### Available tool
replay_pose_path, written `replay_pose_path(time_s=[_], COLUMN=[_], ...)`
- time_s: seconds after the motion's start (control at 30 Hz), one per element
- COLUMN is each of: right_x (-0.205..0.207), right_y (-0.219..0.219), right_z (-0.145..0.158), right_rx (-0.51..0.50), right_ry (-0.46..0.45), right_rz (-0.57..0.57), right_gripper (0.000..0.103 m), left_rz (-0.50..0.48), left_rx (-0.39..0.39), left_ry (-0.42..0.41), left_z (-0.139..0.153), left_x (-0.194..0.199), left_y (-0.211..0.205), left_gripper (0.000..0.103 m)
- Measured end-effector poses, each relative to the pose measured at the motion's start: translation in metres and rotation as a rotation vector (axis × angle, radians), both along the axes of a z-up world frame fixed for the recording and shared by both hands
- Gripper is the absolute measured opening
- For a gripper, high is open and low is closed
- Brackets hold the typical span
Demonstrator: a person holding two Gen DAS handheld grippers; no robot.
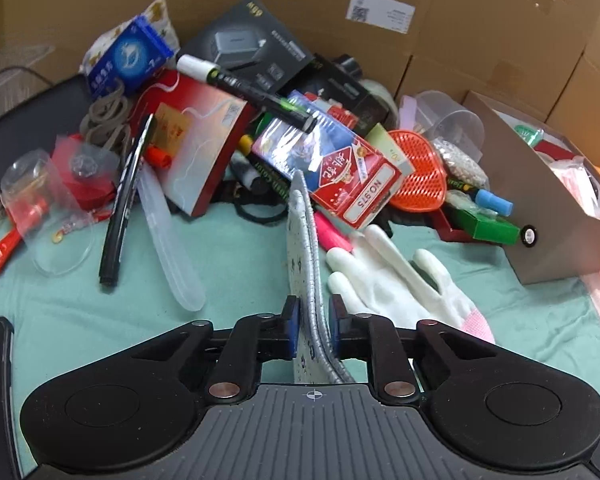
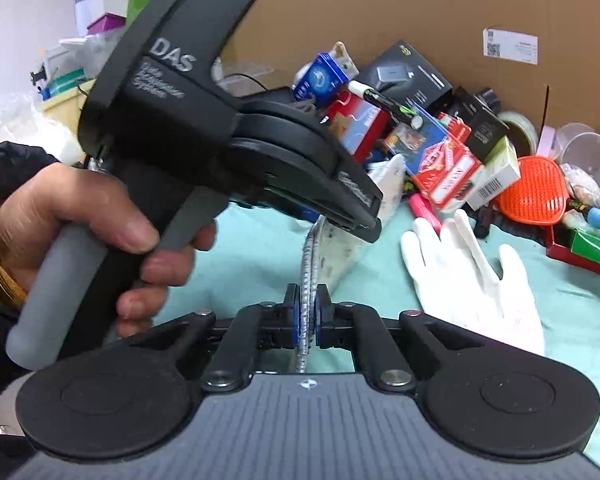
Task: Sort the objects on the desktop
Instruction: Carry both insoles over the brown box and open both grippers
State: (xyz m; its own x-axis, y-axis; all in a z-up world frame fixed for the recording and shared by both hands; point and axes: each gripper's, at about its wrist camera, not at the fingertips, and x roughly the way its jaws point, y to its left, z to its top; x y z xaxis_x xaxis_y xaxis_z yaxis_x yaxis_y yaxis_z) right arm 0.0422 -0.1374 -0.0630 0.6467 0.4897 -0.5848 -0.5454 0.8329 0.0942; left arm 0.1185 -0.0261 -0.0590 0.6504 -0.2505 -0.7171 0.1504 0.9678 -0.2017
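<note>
Both grippers are shut on one thin white insole with a grey stitched edge. In the left wrist view the insole (image 1: 304, 248) stands on edge between the fingers of my left gripper (image 1: 314, 326). In the right wrist view my right gripper (image 2: 308, 320) clamps the insole's edge (image 2: 332, 248), and the left gripper (image 2: 360, 216), held by a hand, grips it farther along. The insole hangs above the green cloth (image 1: 228, 264). A white glove (image 1: 396, 276) lies flat on the cloth just right of the insole; it also shows in the right wrist view (image 2: 472, 280).
A dense pile lies beyond: a red playing-card box (image 1: 356, 184), a black marker (image 1: 244, 92), a red gift box (image 1: 204, 148), a black pen (image 1: 124, 200), an orange mesh pad (image 1: 418, 172), clear cups (image 1: 40, 208). A grey open box (image 1: 548, 208) stands right. Cardboard boxes (image 1: 380, 20) wall the back.
</note>
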Motion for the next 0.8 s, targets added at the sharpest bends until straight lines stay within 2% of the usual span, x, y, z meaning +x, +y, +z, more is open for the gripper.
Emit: replay_pose_path(time_s=[0.07, 0.17, 0.3, 0.43, 0.57, 0.8], right_x=[-0.004, -0.007, -0.013, -0.015, -0.010, 0.011], right_y=[-0.002, -0.014, -0.032, -0.057, -0.091, -0.152], right_z=[0.004, 0.015, 0.035, 0.056, 0.071, 0.077], right_rx=[-0.003, 0.015, 0.026, 0.034, 0.033, 0.005], right_ry=[-0.026, -0.061, -0.143, -0.229, -0.296, -0.333], right_rz=[-0.013, -0.047, -0.088, -0.161, -0.277, -0.445], right_gripper=[0.007, 0.007, 0.007, 0.007, 0.007, 0.008], left_rz=[0.003, 0.007, -0.007, -0.060, -0.136, -0.228], left_rx=[-0.012, -0.052, -0.071, -0.108, -0.138, -0.224], left_ry=[-0.019, -0.052, -0.142, -0.196, -0.242, -0.173], left_z=[0.007, 0.023, 0.054, 0.084, 0.102, 0.108], left_x=[-0.002, -0.002, -0.004, 0.009, 0.026, 0.077], left_y=[-0.003, -0.010, -0.035, -0.070, -0.117, -0.198], left_gripper=[0.004, 0.005, 0.005, 0.007, 0.008, 0.009])
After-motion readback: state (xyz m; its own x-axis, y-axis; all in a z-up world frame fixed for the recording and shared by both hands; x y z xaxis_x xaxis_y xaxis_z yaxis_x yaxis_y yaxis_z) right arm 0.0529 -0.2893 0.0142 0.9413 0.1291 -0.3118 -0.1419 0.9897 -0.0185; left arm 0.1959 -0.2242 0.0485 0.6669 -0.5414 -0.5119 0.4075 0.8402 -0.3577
